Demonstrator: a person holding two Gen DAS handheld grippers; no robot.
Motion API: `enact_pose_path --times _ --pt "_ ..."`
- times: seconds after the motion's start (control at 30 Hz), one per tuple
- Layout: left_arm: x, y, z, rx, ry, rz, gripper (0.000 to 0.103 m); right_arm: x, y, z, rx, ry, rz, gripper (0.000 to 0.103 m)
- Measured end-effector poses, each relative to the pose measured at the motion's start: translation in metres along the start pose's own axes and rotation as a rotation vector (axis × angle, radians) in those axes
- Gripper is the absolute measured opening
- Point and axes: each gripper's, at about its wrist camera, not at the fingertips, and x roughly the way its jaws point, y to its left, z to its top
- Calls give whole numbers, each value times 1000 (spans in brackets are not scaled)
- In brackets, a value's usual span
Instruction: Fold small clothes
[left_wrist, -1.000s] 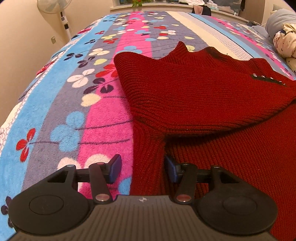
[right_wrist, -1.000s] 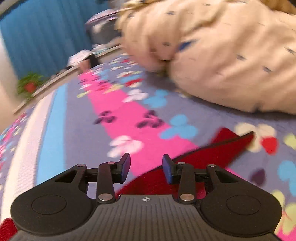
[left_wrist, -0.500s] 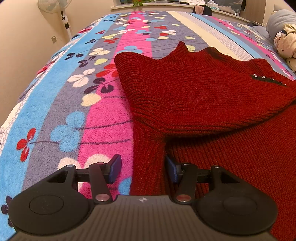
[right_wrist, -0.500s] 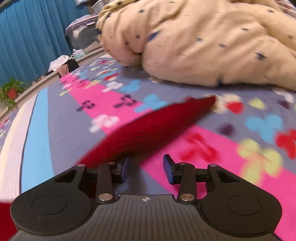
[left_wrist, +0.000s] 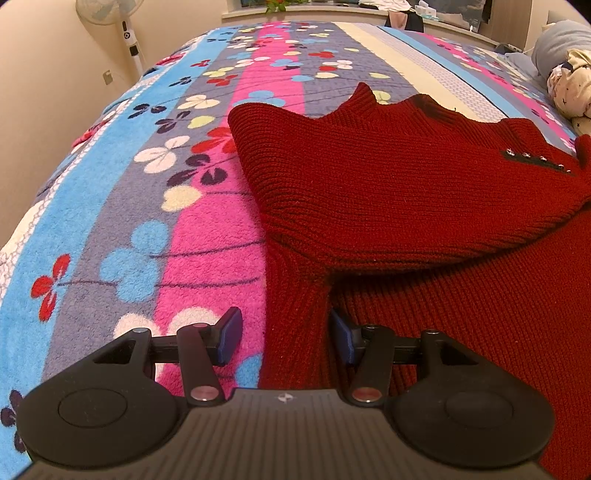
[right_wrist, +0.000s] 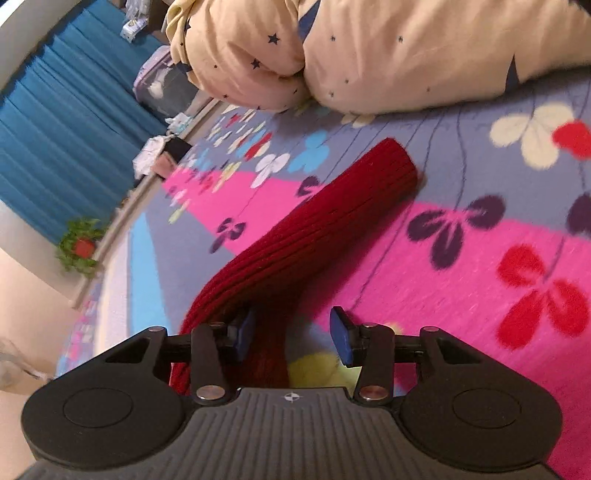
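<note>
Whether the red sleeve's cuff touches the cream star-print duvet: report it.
Apart. The right wrist view shows a strip of grey flowered blanket lying bare between the sleeve's cuff and the duvet.

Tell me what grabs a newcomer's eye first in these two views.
The dark red knit sweater dominates the left view, spread over the loud flowered blanket, one sleeve folded across its body. In the right view its other sleeve runs diagonally away from the right claw, with a cream star-print duvet bunched behind.
</note>
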Motion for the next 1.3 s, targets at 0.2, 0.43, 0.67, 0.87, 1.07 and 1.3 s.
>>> enact_pose_path --times 0.2,0.43,0.67,0.87,1.07,1.3 --pt "0 -1 0 1 1 4 58 2 6 -3 -9 94 83 22" --pt "-2 0 0 -5 4 2 58 -62 26 0 -34 -101 72 9" --pt "-4 -3 1 1 11 16 58 -139 7 -41 -20 -248 -178 9" --pt "-4 -2 1 -4 18 15 58 -124 -58 -39 121 -100 -192 26" --pt "-4 -1 2 -5 22 13 58 -107 -62 -8 170 -60 -122 47" --pt "-3 -1 2 -7 25 13 58 -121 -14 -10 45 -212 -280 11"
